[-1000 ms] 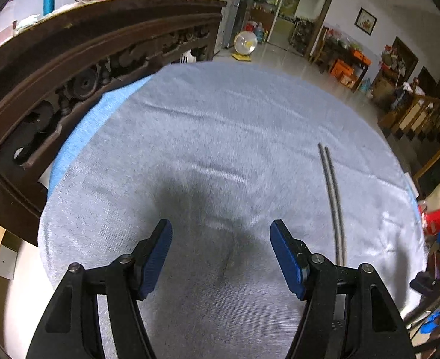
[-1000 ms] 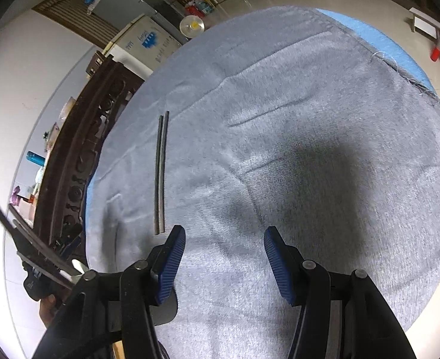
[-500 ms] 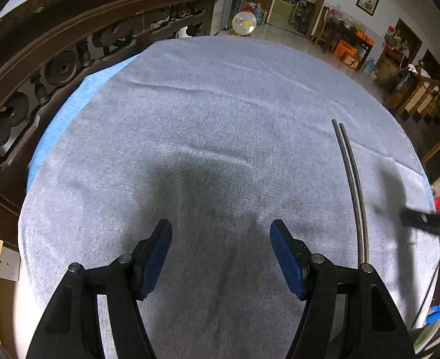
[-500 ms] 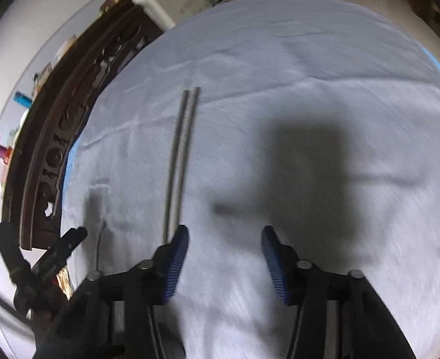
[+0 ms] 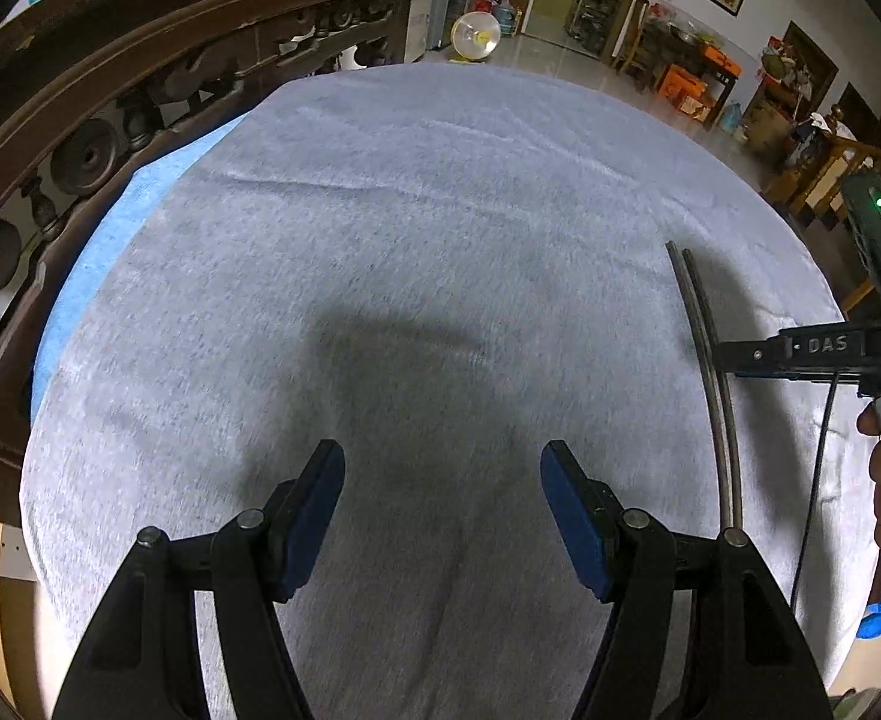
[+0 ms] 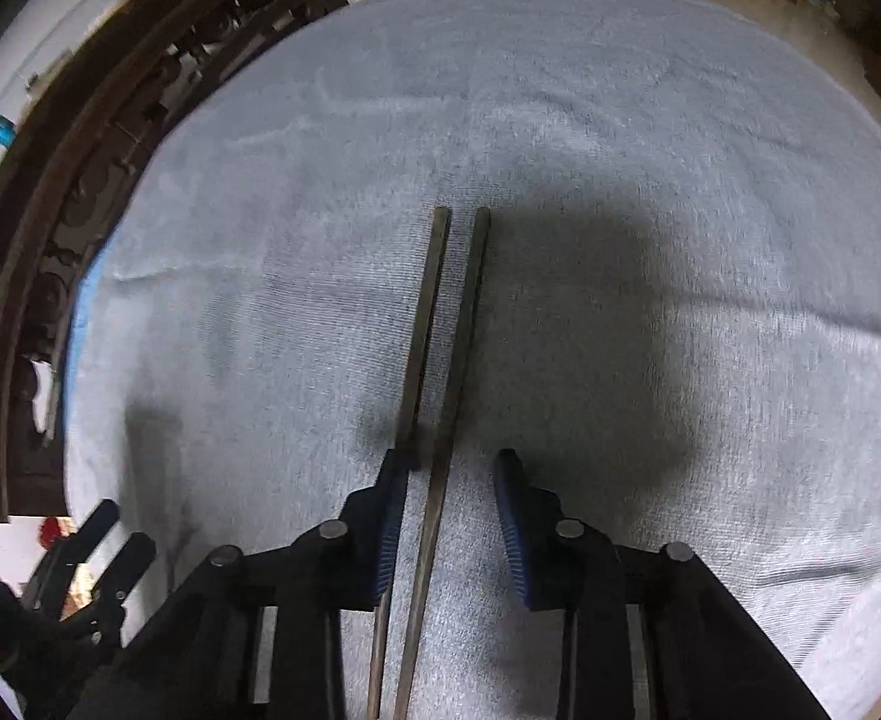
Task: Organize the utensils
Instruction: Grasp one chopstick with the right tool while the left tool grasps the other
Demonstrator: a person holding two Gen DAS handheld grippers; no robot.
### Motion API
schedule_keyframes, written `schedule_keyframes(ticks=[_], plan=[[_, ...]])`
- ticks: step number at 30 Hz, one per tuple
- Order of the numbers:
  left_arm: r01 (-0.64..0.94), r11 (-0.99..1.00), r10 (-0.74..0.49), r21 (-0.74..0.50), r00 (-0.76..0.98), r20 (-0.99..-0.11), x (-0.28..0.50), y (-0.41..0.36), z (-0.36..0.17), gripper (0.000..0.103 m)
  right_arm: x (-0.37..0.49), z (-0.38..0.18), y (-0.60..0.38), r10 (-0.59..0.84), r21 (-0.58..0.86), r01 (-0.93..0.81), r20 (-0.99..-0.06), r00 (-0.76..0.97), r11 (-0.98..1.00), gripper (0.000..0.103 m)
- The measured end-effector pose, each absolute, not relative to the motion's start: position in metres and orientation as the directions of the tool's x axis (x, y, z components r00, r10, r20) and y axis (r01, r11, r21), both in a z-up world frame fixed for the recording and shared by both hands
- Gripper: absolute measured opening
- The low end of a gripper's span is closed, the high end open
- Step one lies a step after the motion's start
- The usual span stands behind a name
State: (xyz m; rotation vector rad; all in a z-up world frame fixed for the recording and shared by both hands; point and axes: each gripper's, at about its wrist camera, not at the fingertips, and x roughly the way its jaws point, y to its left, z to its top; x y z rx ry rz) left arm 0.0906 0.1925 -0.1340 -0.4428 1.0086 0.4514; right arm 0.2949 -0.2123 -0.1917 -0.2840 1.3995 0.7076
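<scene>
A pair of dark metal chopsticks [image 6: 440, 336] lies side by side on the grey cloth [image 6: 650, 120]. My right gripper [image 6: 451, 468] is open and low over their near part; one stick runs between the blue pads, the other lies under the left pad [image 6: 393, 516]. In the left wrist view the chopsticks [image 5: 717, 414] lie at the right, with my right gripper's black body [image 5: 812, 354] reaching over them. My left gripper [image 5: 442, 468] is open and empty over bare cloth, left of the chopsticks.
A dark carved wooden cabinet [image 5: 80, 138] stands along the table's left side. A blue cover [image 5: 110, 222] shows under the grey cloth [image 5: 440, 240] at the left edge. Chairs and shelves stand far back in the room.
My right gripper has swung left and come down over the chopsticks, which now lie at its pads. My left gripper has shifted only slightly.
</scene>
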Motion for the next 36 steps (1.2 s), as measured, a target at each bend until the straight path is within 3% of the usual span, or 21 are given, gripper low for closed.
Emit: schedule_keyframes(ticks=[4, 10, 16, 23, 24, 27, 29, 32, 36], plan=[[-0.531, 0.835, 0.145, -0.143, 0.463, -0.875, 0.106, 0.19, -0.127, 0.069, 0.292, -0.193, -0.203, 0.188, 0.121, -0.665, -0.982, 0.03, 0.737, 0.012], [-0.448, 0.881, 0.066, -0.152, 0.435, -0.898, 0.153, 0.181, -0.118, 0.069, 0.297, -0.193, -0.229, 0.07, 0.001, -0.701, -0.995, 0.07, 0.713, 0.01], [-0.386, 0.903, -0.051, -0.188, 0.339, -0.939, 0.221, 0.163, -0.122, 0.069, 0.309, -0.196, -0.259, 0.097, 0.057, -0.671, -0.995, 0.022, 0.739, 0.01], [-0.334, 0.925, -0.095, -0.179, 0.254, -0.963, 0.272, 0.134, -0.137, 0.069, 0.328, -0.198, -0.281, 0.149, 0.132, -0.649, -0.988, -0.029, 0.749, 0.01], [-0.33, 0.929, -0.088, -0.166, 0.238, -0.967, 0.277, 0.13, -0.14, 0.067, 0.329, -0.199, -0.282, 0.156, 0.141, -0.645, -0.987, -0.035, 0.751, 0.01], [-0.313, 0.942, -0.067, -0.122, 0.182, -0.981, 0.289, 0.12, -0.153, 0.044, 0.334, -0.199, -0.283, 0.167, 0.158, -0.638, -0.985, -0.046, 0.754, 0.01], [-0.28, 0.958, -0.02, -0.064, 0.159, -0.987, 0.294, 0.11, -0.155, 0.04, 0.335, -0.199, -0.284, 0.166, 0.158, -0.638, -0.985, -0.047, 0.754, 0.01], [-0.225, 0.974, 0.038, 0.006, 0.14, -0.989, 0.295, 0.103, -0.156, 0.011, 0.331, -0.197, -0.274, 0.149, 0.142, -0.648, -0.988, -0.045, 0.748, 0.01], [-0.134, 0.991, 0.031, 0.023, 0.059, -0.998, 0.286, 0.111, -0.158, 0.006, 0.328, -0.198, -0.272, 0.11, 0.123, -0.669, -0.992, -0.062, 0.733, 0.01]])
